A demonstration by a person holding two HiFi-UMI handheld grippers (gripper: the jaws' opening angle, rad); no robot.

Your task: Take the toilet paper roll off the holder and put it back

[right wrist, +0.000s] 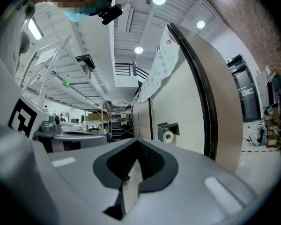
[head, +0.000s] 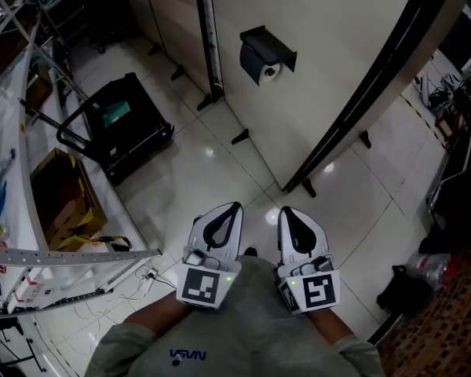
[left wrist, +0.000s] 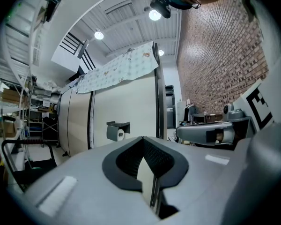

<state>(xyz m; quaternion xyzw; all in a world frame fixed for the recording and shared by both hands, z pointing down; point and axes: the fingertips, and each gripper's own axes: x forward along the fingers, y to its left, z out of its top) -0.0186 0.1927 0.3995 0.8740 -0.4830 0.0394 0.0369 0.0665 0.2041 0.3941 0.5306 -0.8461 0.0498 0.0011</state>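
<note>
The toilet paper roll [head: 271,71] hangs on the partition [head: 337,45], well beyond the left gripper [head: 229,210] and right gripper [head: 289,213] (both closed, empty); open floor [head: 220,171] lies between.

Two claws [head: 234,206] [head: 287,210], one toilet paper roll [head: 270,71], one holder [head: 265,42]

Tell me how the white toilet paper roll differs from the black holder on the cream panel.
The white toilet paper roll is pale and cylindrical with its core end showing; the black holder is dark and boxy with a flat lid. The holder is fixed to the cream partition panel; the roll hangs under the holder's lid. Both are untouched, well ahead of the left gripper and right gripper.
</note>
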